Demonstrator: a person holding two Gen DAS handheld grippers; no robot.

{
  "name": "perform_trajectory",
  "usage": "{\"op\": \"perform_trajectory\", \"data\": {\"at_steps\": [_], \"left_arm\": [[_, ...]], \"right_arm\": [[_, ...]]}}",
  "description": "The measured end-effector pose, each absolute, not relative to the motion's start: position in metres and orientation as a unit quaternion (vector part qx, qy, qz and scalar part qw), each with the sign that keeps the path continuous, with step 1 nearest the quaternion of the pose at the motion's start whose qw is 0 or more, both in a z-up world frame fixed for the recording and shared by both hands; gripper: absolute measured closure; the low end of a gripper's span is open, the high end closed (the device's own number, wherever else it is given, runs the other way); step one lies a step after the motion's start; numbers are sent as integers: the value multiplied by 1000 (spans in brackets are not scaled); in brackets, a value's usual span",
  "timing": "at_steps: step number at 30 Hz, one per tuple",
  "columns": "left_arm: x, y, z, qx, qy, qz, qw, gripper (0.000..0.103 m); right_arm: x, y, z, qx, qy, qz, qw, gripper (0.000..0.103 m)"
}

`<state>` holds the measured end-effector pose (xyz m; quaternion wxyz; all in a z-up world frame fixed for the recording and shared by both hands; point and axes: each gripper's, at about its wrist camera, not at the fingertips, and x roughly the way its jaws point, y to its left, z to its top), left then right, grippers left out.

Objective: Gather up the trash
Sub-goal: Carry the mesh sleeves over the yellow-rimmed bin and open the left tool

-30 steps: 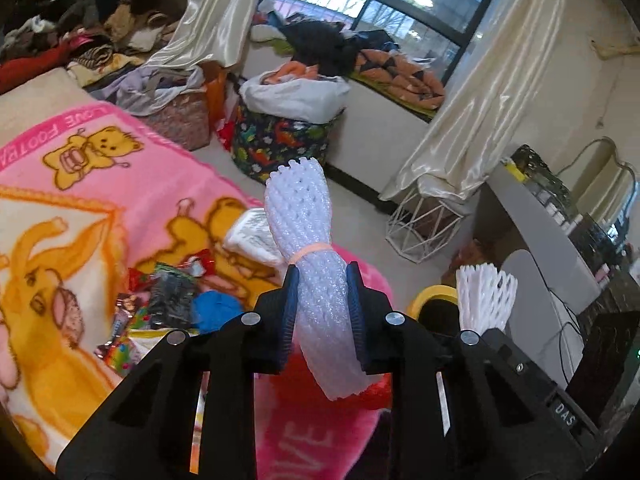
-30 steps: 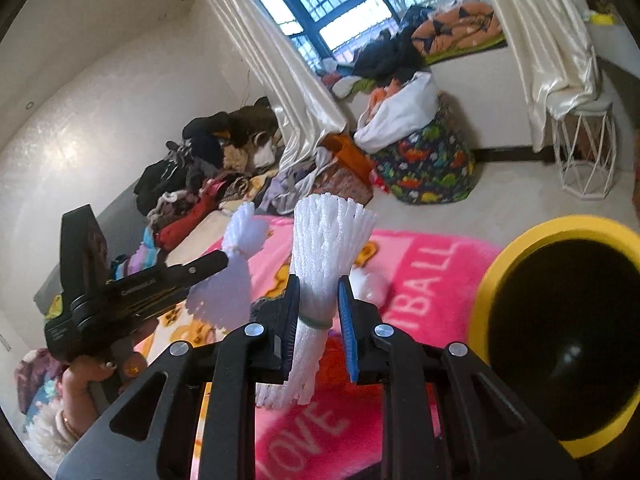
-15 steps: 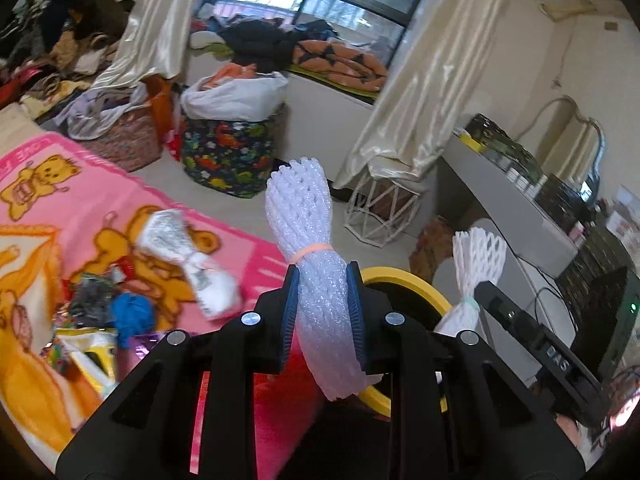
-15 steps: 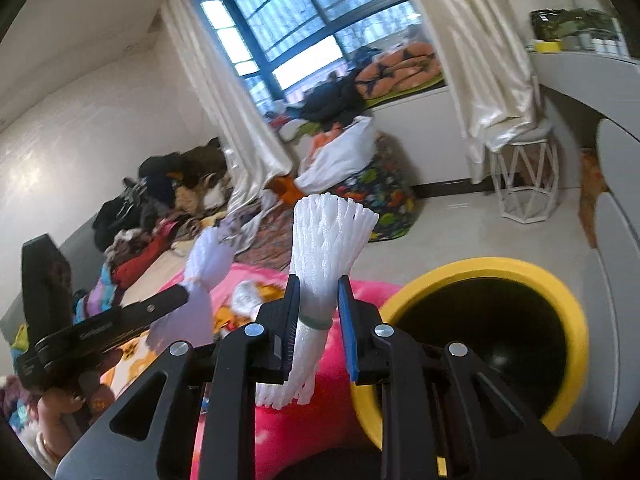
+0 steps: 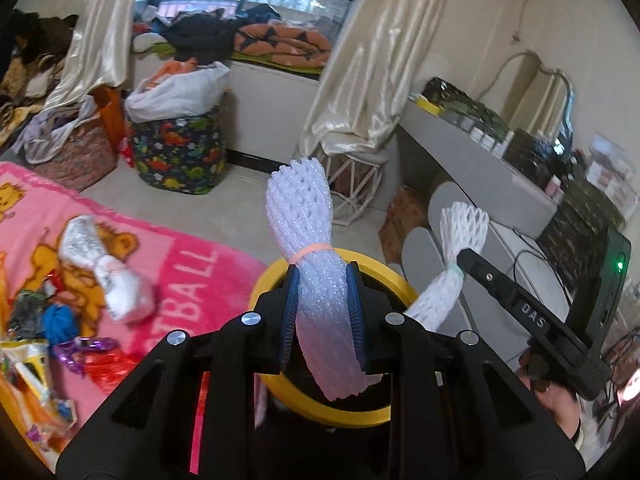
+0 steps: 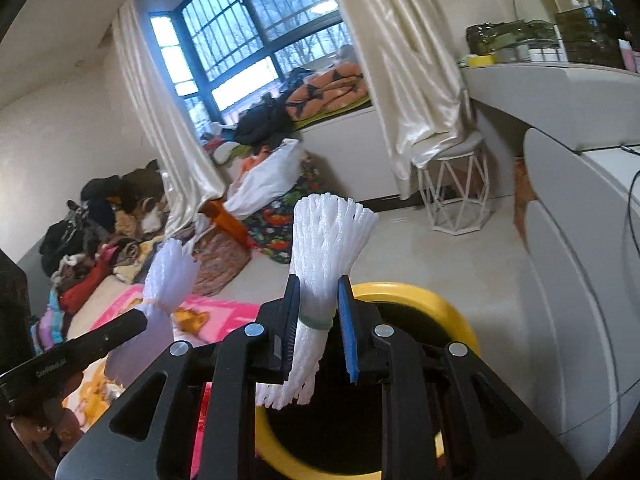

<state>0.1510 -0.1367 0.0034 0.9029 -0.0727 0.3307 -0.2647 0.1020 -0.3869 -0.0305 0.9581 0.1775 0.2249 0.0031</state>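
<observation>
My left gripper (image 5: pixel 322 312) is shut on a white foam net roll (image 5: pixel 304 216) tied with an orange band, held over the yellow-rimmed trash bin (image 5: pixel 280 388). My right gripper (image 6: pixel 318 328) holds a second white foam net (image 6: pixel 328 240) with a green band; its jaws have parted, with a gap on the right side, over the same bin (image 6: pixel 448 304). Each gripper and its net shows in the other view: the right one (image 5: pixel 460 232), the left one (image 6: pixel 170 276). More trash lies on the pink blanket (image 5: pixel 192 280): another foam net (image 5: pixel 108 280) and wrappers (image 5: pixel 60 344).
A patterned laundry basket (image 5: pixel 180 152), a white wire stool (image 5: pixel 356 188) and curtains stand beyond the bin. A grey desk (image 5: pixel 472 152) with boxes runs along the right. Piled clothes (image 6: pixel 100 232) lie at the far left.
Both grippers swung right from over the blanket to above the yellow bin. The right gripper's jaws have widened a little around its net.
</observation>
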Motion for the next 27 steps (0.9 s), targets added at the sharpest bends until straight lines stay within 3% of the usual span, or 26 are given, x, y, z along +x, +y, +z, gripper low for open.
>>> {"op": "perform_trajectory", "data": {"at_steps": [12, 18, 20, 21, 23, 25, 27], "left_arm": [[175, -183, -27, -58, 368, -292, 881, 85], [188, -191, -45, -63, 392, -294, 869, 84], [191, -194, -50, -64, 398, -297, 866, 82], [191, -194, -52, -63, 398, -297, 866, 79], [191, -194, -56, -65, 401, -299, 863, 73], [191, -192, -58, -66, 401, -294, 865, 56], [188, -189, -59, -66, 399, -285, 869, 46]], "right_arm": [[121, -415, -60, 214, 286, -11, 934, 84], [131, -422, -74, 246, 302, 14, 921, 81], [133, -423, -78, 250, 309, 15, 918, 75], [134, -425, -79, 252, 311, 13, 917, 73], [135, -430, -80, 263, 310, 12, 914, 56], [134, -435, -81, 277, 307, 15, 910, 50], [134, -438, -83, 285, 307, 13, 908, 50]]}}
